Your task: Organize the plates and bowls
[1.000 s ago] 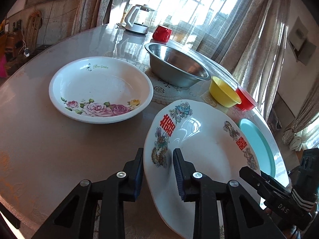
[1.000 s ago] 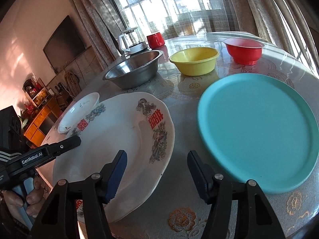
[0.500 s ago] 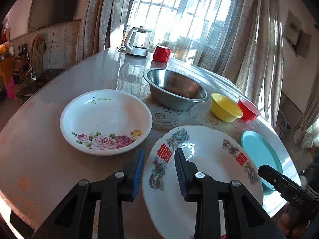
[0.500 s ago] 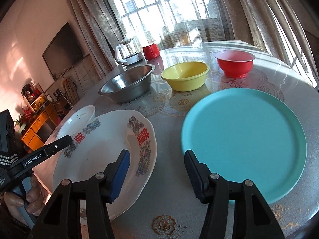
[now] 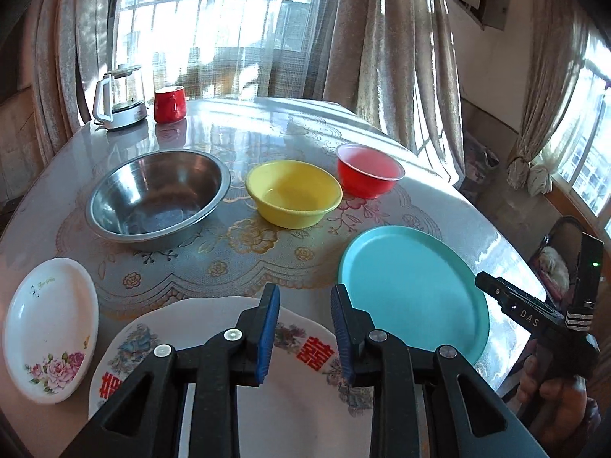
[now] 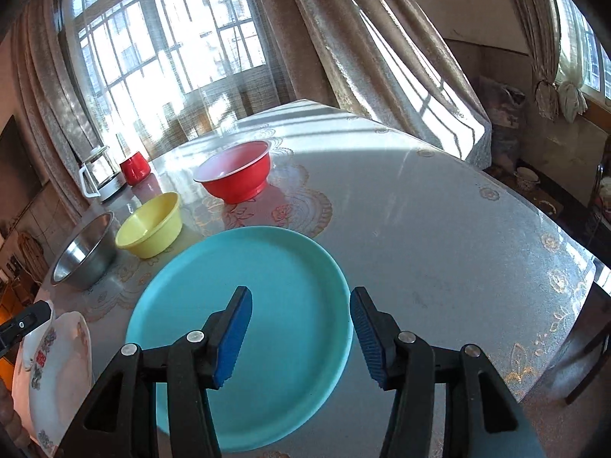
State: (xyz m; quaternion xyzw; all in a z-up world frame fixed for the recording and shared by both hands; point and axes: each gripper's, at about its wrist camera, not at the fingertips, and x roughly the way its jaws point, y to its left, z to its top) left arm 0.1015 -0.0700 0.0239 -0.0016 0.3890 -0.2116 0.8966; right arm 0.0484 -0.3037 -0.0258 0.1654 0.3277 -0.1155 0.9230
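Note:
My left gripper is open and empty above the far rim of a white plate with red characters. To its right lies a teal plate. My right gripper is open and empty above the teal plate, its right finger over the plate's right rim. A steel bowl, a yellow bowl and a red bowl stand in a row behind. A white flowered dish lies at the left. The right gripper also shows in the left wrist view.
A glass kettle and a red mug stand at the table's far edge by the curtains. The round table has an edge close on the right, with a chair beyond.
Both grippers have swung to the right and pulled back. The left now faces the row of bowls, off the flowered dish. The right has moved from the gap between plates to over the teal plate.

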